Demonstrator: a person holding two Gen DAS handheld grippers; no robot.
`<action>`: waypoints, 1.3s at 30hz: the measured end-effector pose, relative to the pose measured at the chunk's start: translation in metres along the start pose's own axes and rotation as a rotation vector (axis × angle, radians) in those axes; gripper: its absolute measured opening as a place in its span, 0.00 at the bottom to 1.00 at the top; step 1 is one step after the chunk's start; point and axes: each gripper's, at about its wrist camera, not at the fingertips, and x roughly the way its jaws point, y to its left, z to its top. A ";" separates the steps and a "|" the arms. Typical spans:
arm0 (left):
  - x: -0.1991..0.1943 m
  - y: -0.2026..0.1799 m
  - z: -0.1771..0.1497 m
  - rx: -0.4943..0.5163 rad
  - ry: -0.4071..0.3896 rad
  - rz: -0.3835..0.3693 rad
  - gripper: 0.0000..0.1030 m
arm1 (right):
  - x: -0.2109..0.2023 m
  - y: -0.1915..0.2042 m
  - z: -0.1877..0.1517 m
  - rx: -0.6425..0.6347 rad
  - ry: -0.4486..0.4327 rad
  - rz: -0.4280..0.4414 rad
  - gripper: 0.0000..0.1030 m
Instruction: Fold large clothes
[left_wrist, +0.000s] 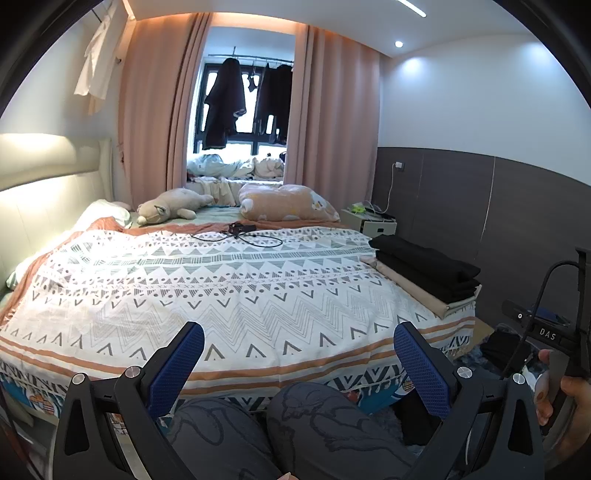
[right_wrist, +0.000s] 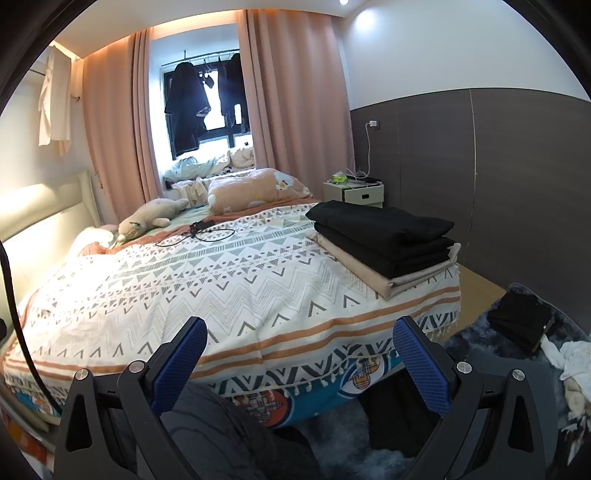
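**Hovering at the foot of the bed, both grippers empty**

Pointing across the bed (left_wrist: 258, 295), the left gripper (left_wrist: 299, 369) has its two blue-padded fingers (left_wrist: 177, 365) spread wide with nothing between them. Below it, at about 6 o'clock in the left wrist view, the person's knees (left_wrist: 314, 417) in grey patterned trousers sit close against the mattress edge. At 4 o'clock a hand (left_wrist: 565, 398) grips the handle of the right gripper's body, which carries the letters DAS.

The right gripper (right_wrist: 299, 369) is likewise spread apart and holds nothing; its blue pads (right_wrist: 421, 369) frame the fringed hem of the bedspread (right_wrist: 221, 295), a white cover printed with grey triangles and zigzags and edged with orange stripes.

The folded clothes lie as a stack (right_wrist: 384, 240) on the bed's corner, at about 2 o'clock in the right wrist view: two black folded pieces on top of a beige one, which rests on the bedspread. The same stack appears at 3 o'clock in the left wrist view, well apart from both grippers.

Toward 12 o'clock a black cable (left_wrist: 240, 236) is coiled on the cover, and beyond it lie a plush toy (left_wrist: 170, 206) and a peach pillow (left_wrist: 288, 203). Pink curtains (left_wrist: 332, 122) flank a window where dark garments (left_wrist: 225, 103) hang. A small nightstand (right_wrist: 354, 192) stands beside the bed near the grey wall panel. On the floor at 4 o'clock in the right wrist view lie a dark bundle (right_wrist: 517, 317) and some white cloth (right_wrist: 576, 358).
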 end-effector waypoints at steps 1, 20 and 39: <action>0.001 0.000 0.000 0.001 0.000 0.000 1.00 | 0.001 -0.001 0.001 0.000 0.000 -0.001 0.99; -0.012 0.002 0.001 0.011 -0.022 0.002 1.00 | -0.011 -0.002 0.006 0.004 -0.010 0.001 0.99; -0.029 0.007 -0.002 0.007 -0.051 0.005 1.00 | -0.015 0.000 0.004 0.006 -0.009 0.002 0.99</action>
